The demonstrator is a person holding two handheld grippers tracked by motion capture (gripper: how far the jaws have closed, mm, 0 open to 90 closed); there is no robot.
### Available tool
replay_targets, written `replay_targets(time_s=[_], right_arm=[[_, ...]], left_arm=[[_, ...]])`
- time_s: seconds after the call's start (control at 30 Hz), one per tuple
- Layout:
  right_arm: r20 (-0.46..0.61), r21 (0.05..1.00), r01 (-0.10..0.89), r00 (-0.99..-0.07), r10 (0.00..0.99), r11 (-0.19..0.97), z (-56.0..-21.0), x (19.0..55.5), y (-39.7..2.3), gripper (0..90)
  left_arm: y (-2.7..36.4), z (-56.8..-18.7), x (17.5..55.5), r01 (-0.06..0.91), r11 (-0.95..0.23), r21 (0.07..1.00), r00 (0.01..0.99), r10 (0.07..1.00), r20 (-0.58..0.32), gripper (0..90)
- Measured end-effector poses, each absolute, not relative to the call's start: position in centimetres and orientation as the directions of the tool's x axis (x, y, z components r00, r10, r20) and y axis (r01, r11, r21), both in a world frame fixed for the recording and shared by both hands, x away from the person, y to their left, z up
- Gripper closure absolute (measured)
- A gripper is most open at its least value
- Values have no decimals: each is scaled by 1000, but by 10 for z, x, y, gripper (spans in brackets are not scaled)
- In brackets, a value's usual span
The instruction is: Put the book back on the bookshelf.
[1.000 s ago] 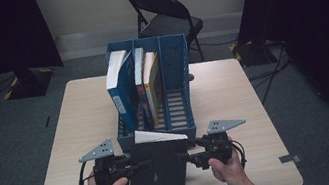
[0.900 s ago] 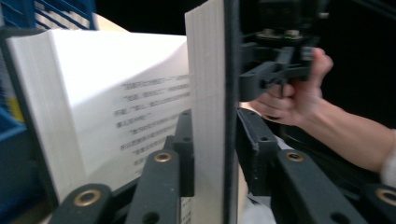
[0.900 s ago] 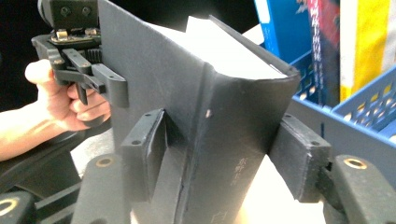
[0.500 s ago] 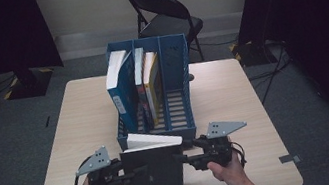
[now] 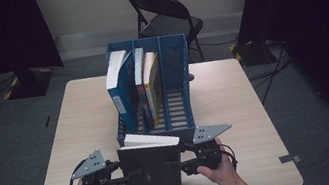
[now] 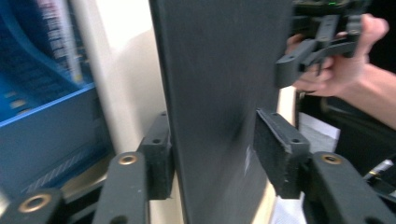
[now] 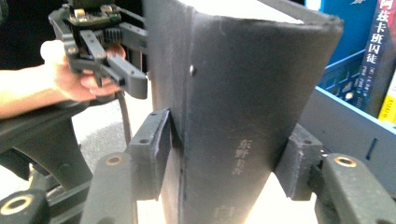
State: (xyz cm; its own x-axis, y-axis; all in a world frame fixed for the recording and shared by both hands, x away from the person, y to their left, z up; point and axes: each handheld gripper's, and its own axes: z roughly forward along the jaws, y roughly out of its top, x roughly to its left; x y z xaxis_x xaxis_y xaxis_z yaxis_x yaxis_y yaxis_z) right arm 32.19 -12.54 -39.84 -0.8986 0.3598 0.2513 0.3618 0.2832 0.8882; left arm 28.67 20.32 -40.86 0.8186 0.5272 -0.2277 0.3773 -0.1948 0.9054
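A black book [image 5: 150,173] stands upright on the table [image 5: 82,126] near its front edge, white page edges on top. My left gripper [image 5: 133,174] sits at the book's left side. Its jaws have just been opening and now straddle the book [image 6: 219,70] loosely, without a clear grip. From the right, my right gripper [image 5: 174,164] has closed a little, and its pads press the spine [image 7: 243,70] from both sides. In the left gripper view, the right gripper [image 6: 299,65] shows beyond the book.
A blue file rack [image 5: 175,60] stands just behind the book, holding a blue book [image 5: 121,89] and a yellow one [image 5: 152,84]; its right slot is free. A folding chair [image 5: 165,16] stands past the table's far edge.
My left gripper moved in from the left, and its jaws went from shut to spread around the book's edge. The right gripper stayed at the spine.
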Motion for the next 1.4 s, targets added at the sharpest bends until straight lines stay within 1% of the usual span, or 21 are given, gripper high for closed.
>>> replay_targets(time_s=[0.03, 0.1, 0.2, 0.27, 0.37, 0.4, 0.47, 0.57, 0.63, 0.7, 0.77, 0.8, 0.87, 0.9, 0.93, 1.0, 1.07, 1.2, 1.3, 1.4], right_arm=[[250, 888, 362, -899, 360, 285, -398, 322, -126, 454], [247, 888, 361, -898, 364, 287, -399, 321, -126, 454], [240, 887, 356, -900, 365, 294, -397, 320, -126, 457], [235, 887, 349, -904, 356, 301, -396, 318, -125, 465], [220, 889, 336, -909, 353, 311, -394, 316, -123, 463], [213, 890, 331, -910, 354, 314, -394, 315, -122, 460], [202, 892, 322, -913, 356, 319, -394, 314, -118, 454], [209, 892, 325, -913, 350, 314, -394, 314, -110, 440], [209, 891, 316, -922, 325, 325, -395, 315, -103, 451], [189, 891, 301, -927, 325, 340, -395, 314, -94, 443], [199, 887, 303, -932, 304, 349, -398, 315, -86, 461], [200, 888, 294, -939, 281, 352, -400, 314, -82, 449], [180, 889, 281, -940, 289, 361, -398, 311, -79, 469], [168, 890, 273, -941, 294, 366, -398, 309, -81, 495], [180, 891, 280, -940, 289, 356, -397, 309, -84, 508], [165, 893, 272, -939, 302, 358, -397, 306, -85, 512], [149, 894, 262, -940, 308, 364, -395, 305, -87, 515], [127, 894, 250, -937, 325, 371, -392, 304, -92, 518], [116, 894, 251, -930, 349, 371, -391, 305, -99, 519], [112, 895, 257, -921, 373, 365, -390, 305, -107, 520]], left_arm=[[207, -410, 287, 384, -195, 903, 805, 549, -223, 478], [213, -412, 288, 399, -176, 900, 775, 589, -229, 418], [211, -417, 292, 414, -191, 890, 762, 607, -224, 372], [208, -422, 295, 435, -203, 877, 769, 591, -244, 274], [200, -425, 297, 454, -220, 864, 782, 564, -267, 239], [197, -426, 297, 457, -222, 861, 783, 559, -272, 242], [191, -425, 296, 444, -243, 862, 786, 567, -245, 194], [183, -424, 294, 435, -273, 858, 791, 571, -220, 150], [182, -423, 293, 428, -278, 860, 795, 568, -212, 142], [182, -424, 291, 420, -274, 865, 798, 566, -207, 137], [179, -422, 290, 417, -286, 863, 808, 552, -207, 111], [178, -422, 290, 419, -289, 861, 808, 551, -208, 91], [176, -422, 290, 424, -289, 858, 806, 552, -212, 65], [176, -422, 292, 422, -289, 859, 810, 546, -214, 62], [177, -422, 293, 423, -282, 861, 811, 542, -221, 63], [178, -422, 295, 438, -262, 860, 811, 528, -252, 65], [179, -421, 296, 424, -262, 867, 816, 525, -241, 86], [185, -420, 298, 429, -237, 872, 803, 543, -247, 149], [189, -421, 299, 445, -221, 868, 771, 588, -245, 155], [195, -424, 301, 458, -226, 860, 774, 576, -261, 155]])
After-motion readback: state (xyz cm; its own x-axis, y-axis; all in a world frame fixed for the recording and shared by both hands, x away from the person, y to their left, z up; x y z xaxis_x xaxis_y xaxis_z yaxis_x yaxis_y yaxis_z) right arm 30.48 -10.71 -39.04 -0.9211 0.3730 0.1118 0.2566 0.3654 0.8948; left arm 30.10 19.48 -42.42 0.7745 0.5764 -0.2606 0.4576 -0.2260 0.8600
